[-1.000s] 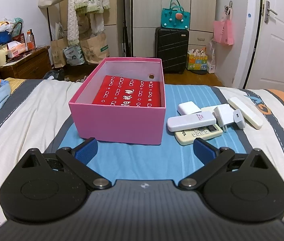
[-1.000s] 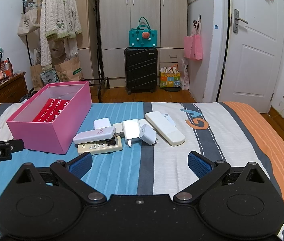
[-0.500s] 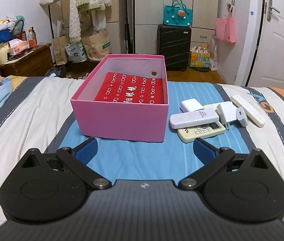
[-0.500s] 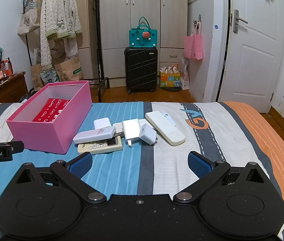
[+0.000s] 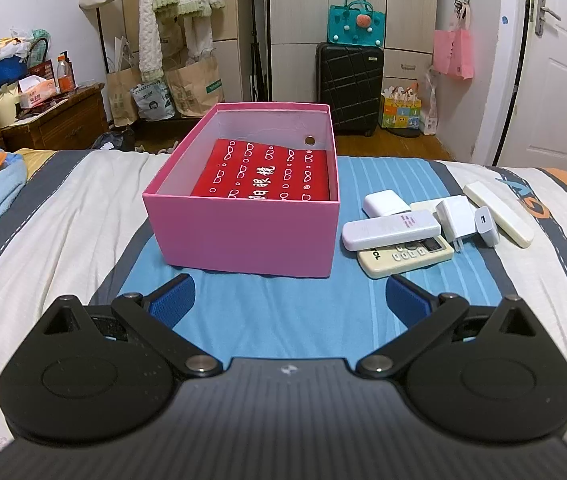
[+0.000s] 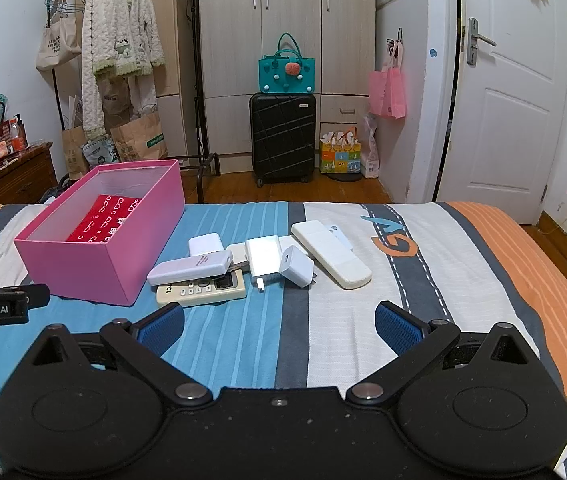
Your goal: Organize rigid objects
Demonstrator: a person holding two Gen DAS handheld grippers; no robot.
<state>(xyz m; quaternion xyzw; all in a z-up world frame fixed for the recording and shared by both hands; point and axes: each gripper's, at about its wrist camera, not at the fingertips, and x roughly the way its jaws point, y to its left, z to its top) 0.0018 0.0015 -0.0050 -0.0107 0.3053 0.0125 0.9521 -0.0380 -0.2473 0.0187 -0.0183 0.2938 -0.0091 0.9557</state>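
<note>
Both the left gripper [image 5: 289, 294] and right gripper [image 6: 279, 326] hover over the striped bed [image 6: 463, 264] with fingers spread wide and empty, the open pink cardboard box [image 5: 243, 236] just ahead of the left fingers, the cluster of white remotes and chargers [image 6: 259, 262] ahead of the right.

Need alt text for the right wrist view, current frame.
Open right gripper hovers over a striped bedspread, holding nothing. Ahead lies a cluster of white remotes and chargers, with an open pink box to their left holding a red packet.
</note>
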